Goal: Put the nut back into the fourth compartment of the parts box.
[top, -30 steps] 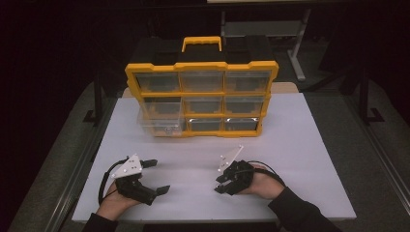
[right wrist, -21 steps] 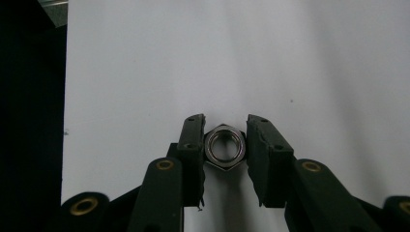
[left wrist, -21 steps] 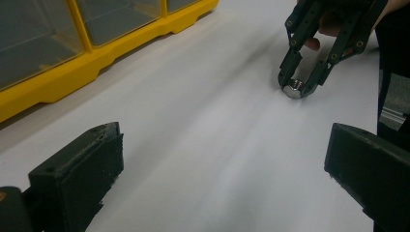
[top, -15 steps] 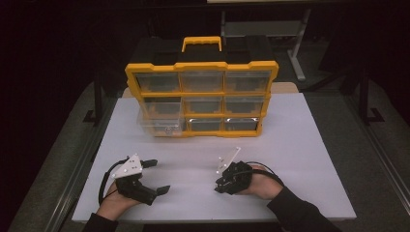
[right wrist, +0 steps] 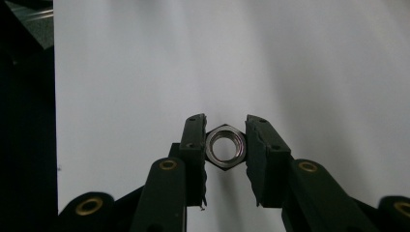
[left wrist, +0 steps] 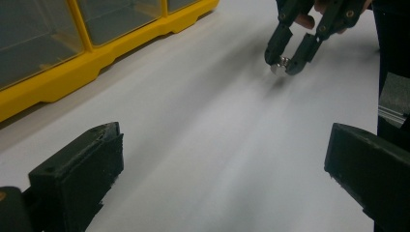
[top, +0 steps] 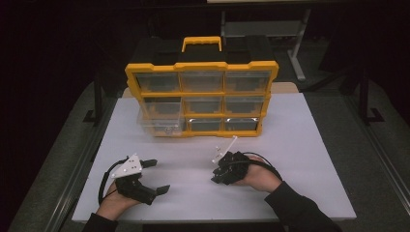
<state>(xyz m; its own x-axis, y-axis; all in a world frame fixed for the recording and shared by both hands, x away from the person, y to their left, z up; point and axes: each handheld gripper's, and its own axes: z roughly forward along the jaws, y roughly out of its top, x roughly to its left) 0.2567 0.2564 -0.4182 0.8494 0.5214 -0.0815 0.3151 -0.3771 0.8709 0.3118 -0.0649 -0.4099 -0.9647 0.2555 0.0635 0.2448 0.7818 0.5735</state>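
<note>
A steel hex nut [right wrist: 225,146] is clamped in the right gripper [right wrist: 226,147] low over the white table [top: 300,145].

No writing can be read. The nut's flats are pressed by both jaws, its threaded bore seen end-on. The left gripper [top: 155,176] is spread wide, holding nothing. Farther back, a yellow drawer organizer [top: 202,99] is stood upright.

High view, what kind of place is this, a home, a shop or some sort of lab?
Probably a lab or workshop bench set up for recording. A white table stands in a dark room, bearing a yellow parts organizer with clear drawers. The right tongs grip a metal hex nut; the left tongs are open.
</note>
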